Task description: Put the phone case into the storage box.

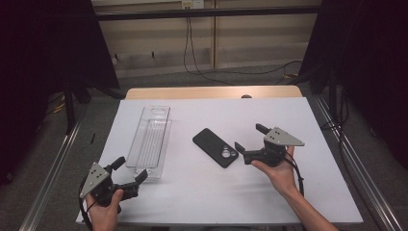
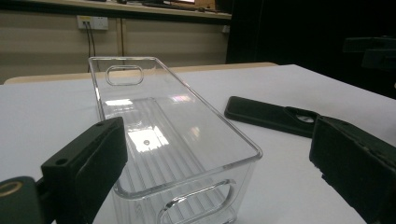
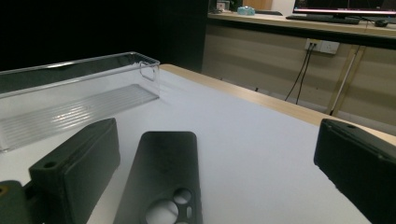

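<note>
Two handheld grippers work over one white table (image 1: 308, 192), the largest surface in the high view, with a wooden strip along its far edge. Next in size: a clear plastic bin (image 1: 150, 142), long and narrow, lying lengthwise on the left half of the table, open top up, ribbed floor, a cut-out handle in each short end; nothing seen inside it. Black phone case (image 1: 215, 147) lies flat near the table's middle, back side up, camera cut-out toward the person, angled diagonally; it sits just right of the bin, apart from it. Left gripper (image 1: 129, 170) is held in the person's left hand (image 1: 103, 211) at the near left corner, jaws spread apart, empty, aimed at the bin's near end; in the left gripper view the bin's near wall (image 2: 196, 198) sits between the two jaws, contact not discernible. Right gripper (image 1: 250, 137) is held in the right hand (image 1: 278, 174), jaws wide apart and empty, just right of the case; in the right gripper view the case (image 3: 163, 177) lies between the jaws on the table, untouched.
</note>
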Demonstrator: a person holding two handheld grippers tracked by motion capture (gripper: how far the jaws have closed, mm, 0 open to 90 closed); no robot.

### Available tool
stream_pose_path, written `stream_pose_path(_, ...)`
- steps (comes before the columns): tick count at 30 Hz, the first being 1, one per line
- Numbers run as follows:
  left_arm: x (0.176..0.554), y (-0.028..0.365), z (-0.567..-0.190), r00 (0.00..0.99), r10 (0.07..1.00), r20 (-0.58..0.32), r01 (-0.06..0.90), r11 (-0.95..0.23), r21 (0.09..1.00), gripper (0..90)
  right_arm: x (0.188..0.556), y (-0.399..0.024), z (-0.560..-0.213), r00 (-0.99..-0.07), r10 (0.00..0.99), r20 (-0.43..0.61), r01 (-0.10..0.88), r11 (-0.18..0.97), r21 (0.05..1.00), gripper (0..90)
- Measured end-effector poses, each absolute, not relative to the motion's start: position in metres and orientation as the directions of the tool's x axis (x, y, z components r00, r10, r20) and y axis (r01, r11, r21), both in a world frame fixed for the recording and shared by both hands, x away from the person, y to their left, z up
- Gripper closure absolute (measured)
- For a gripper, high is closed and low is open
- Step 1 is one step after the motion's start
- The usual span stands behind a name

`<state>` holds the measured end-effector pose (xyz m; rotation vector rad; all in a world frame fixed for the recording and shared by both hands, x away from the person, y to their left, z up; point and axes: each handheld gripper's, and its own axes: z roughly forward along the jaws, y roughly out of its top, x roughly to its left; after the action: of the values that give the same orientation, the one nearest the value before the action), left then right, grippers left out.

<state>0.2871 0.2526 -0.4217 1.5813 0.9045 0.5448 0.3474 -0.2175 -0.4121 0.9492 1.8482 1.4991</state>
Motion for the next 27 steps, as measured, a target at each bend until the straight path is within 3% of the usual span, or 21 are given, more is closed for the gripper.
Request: stream_pose_path(27, 0.288, 0.255, -0.424, 0.583, 0.797, -0.159, 0.272, -0.008, 0.962, 3.3, 0.405, -0.186, -0.413, -0.597, 0.802, -0.025, 0.161, 0.15, 0.975, 1.4)
